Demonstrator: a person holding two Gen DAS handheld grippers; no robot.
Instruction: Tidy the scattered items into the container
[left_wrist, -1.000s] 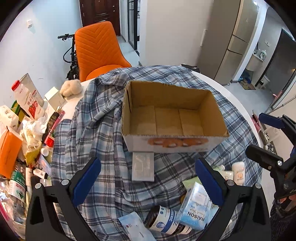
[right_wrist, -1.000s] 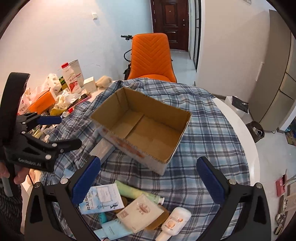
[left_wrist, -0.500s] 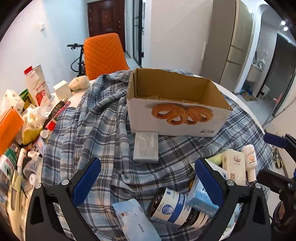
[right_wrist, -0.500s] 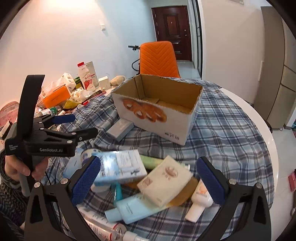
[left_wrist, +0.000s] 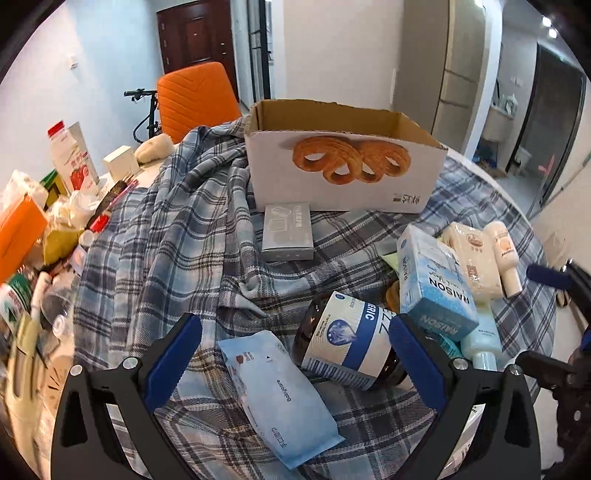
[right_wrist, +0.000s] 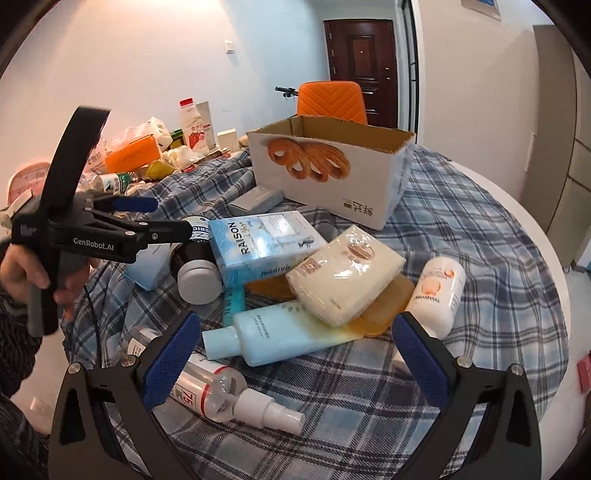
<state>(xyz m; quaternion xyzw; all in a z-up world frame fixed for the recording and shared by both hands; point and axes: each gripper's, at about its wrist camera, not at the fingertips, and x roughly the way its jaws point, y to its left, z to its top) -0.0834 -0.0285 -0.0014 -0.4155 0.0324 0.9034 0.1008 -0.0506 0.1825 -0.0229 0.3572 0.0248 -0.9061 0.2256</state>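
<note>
left gripper (left_wrist: 291, 354): wide open and empty, fingers straddling a brown bottle (left_wrist: 347, 343) and a pale blue pouch (left_wrist: 280, 395).
right gripper (right_wrist: 295, 350): also wide open, nothing held, poised over a blue-green bottle (right_wrist: 280, 332) and a clear spray bottle (right_wrist: 225, 398).
what changed: a second ago both tools looked down into the cardboard box (left_wrist: 343, 162); now they sit low, so only its pretzel-printed front wall shows and the items fill the foreground.
meaning: the approach looks done; picking seems about to start, with no item seen in the box yet.
hand pose: the person's left hand (right_wrist: 26, 266) grips the handle, tool roughly level, pointing across the pile.
scattered items: the raison box (right_wrist: 262, 243), cream packet (right_wrist: 343, 273) and white bottle (right_wrist: 436, 291) lie heaped on the plaid cloth (right_wrist: 461, 229), just in front of the box.
</note>
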